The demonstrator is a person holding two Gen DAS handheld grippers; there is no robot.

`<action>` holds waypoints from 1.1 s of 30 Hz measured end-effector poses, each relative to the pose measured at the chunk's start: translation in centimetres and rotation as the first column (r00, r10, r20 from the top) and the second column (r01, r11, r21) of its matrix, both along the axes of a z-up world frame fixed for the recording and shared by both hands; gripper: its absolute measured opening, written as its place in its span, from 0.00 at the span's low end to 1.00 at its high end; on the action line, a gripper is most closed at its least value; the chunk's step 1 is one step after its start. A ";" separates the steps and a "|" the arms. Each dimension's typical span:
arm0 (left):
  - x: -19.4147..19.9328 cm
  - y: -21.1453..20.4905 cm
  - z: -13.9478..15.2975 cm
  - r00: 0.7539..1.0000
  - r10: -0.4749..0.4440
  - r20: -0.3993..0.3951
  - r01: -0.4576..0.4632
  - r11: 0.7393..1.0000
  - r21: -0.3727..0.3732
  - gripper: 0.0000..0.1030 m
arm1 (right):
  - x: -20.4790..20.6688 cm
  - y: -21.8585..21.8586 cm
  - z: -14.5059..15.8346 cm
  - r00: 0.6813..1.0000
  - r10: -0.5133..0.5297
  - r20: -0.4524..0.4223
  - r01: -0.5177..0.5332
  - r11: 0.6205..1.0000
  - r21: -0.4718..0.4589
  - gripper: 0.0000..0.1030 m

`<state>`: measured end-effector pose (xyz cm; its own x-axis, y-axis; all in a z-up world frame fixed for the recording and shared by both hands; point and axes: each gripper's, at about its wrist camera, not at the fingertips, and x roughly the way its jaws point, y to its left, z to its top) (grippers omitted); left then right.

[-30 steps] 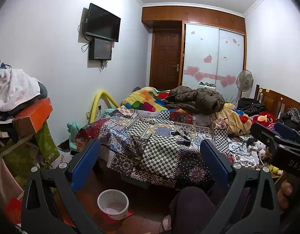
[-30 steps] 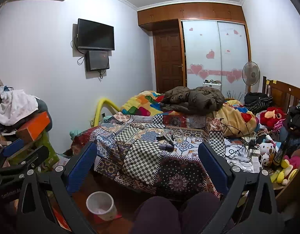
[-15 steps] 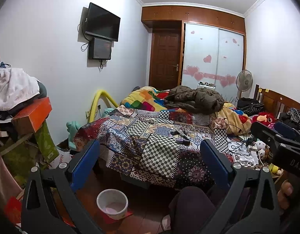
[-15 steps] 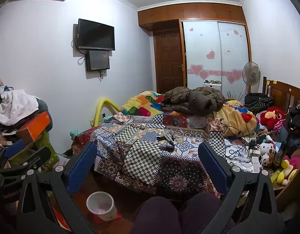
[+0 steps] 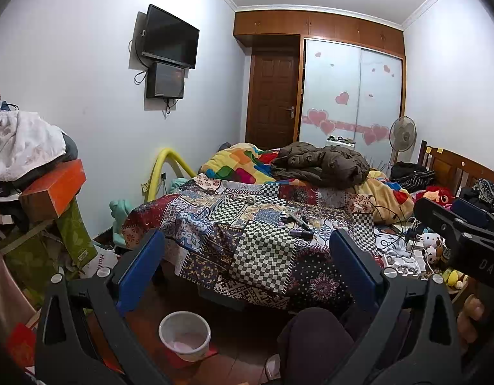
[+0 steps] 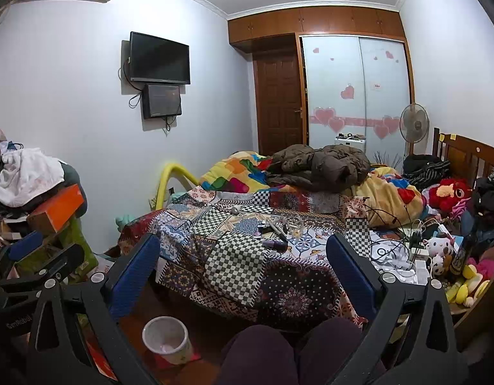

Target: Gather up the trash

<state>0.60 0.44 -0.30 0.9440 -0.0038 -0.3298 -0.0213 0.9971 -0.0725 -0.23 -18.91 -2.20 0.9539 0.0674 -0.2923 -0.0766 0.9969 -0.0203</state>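
Both grippers hover at knee height in front of a bed with a patchwork quilt (image 5: 247, 243). My left gripper (image 5: 247, 260) is open, its blue pads wide apart with nothing between them. My right gripper (image 6: 242, 260) is open and empty too. On the quilt lie several small loose items (image 5: 300, 224) (image 6: 279, 229), among them dark tubes and clear wrappers, well ahead of both grippers. On the floor below stands a white bin (image 5: 185, 335) (image 6: 166, 338), low and left of each gripper's centre.
The person's dark-clad knees (image 6: 279, 349) fill the bottom middle. A pile of clothes and an orange box (image 5: 54, 189) stand at the left. Cables, chargers and plush toys (image 6: 439, 250) crowd the right side. Bedding and a brown jacket (image 5: 320, 163) lie farther back.
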 end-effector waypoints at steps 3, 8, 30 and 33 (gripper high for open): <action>0.1 0.0 -0.1 1.000 -0.002 -0.001 0.002 1.000 -0.004 1.00 | 0.0 -0.1 0.0 1.000 0.000 0.000 0.000 1.000 -0.001 1.00; -0.1 0.1 -0.1 1.000 -0.003 -0.001 0.003 1.000 0.005 1.00 | 0.0 -0.1 0.0 1.000 0.001 -0.002 -0.001 1.000 0.002 1.00; 0.6 -0.2 -0.2 1.000 -0.004 -0.005 0.004 1.000 0.011 1.00 | 1.0 -0.8 -0.4 1.000 -0.007 -0.020 0.007 1.000 0.003 1.00; 1.1 -0.2 -0.1 1.000 -0.009 -0.004 0.009 1.000 0.002 1.00 | 1.9 -1.4 -0.4 1.000 -0.023 -0.022 0.023 1.000 0.011 1.00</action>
